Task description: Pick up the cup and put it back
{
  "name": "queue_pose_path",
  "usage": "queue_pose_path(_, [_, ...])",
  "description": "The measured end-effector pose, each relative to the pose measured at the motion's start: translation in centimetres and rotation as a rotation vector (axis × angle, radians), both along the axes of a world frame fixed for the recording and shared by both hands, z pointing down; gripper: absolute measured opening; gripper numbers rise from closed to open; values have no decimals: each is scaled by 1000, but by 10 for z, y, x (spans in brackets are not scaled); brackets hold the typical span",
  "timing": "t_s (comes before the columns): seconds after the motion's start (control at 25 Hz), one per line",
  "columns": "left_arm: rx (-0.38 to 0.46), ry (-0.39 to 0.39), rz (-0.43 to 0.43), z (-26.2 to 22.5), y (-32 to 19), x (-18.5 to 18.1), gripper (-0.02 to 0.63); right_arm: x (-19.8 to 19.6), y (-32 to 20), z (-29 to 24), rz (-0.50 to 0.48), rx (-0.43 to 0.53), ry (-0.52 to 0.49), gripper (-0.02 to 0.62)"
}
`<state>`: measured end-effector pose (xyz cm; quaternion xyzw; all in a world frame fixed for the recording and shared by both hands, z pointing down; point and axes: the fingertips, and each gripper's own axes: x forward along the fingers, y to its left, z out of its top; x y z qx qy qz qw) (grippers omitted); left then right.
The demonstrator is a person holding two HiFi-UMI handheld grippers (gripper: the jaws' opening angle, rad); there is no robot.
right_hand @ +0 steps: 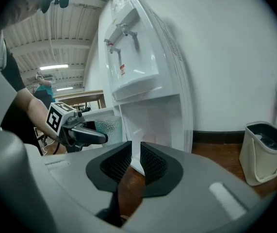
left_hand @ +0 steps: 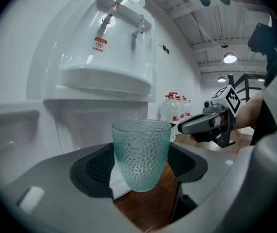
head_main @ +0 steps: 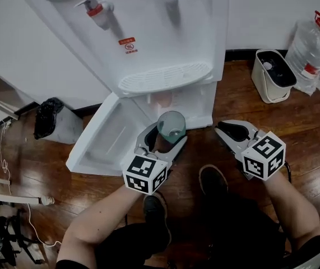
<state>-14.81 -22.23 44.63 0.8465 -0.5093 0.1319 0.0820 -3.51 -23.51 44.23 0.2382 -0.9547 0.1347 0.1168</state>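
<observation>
My left gripper (head_main: 164,140) clamps the dimpled teal glass cup (left_hand: 140,154) upright between its pads. My right gripper (head_main: 235,132) is empty, its jaws only slightly apart. This is probably the put-back step: carry the cup into the white dispenser's open cabinet (head_main: 196,102) ahead, then release.
</observation>
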Motion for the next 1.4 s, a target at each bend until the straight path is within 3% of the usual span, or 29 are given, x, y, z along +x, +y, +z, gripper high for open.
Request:
queue_pose_path(0.48, [-37, 13, -66, 74, -68, -15, 344, -14, -33, 45, 19, -47, -6, 56])
queue_pose_path(1.24, [-109, 41, -81, 156, -143, -9, 344, 0, -66, 58, 120, -66, -37, 57])
queue_pose_path(1.4, [-106, 45, -116, 165, -166, -13, 344, 6, -73, 59, 138, -70, -43, 57])
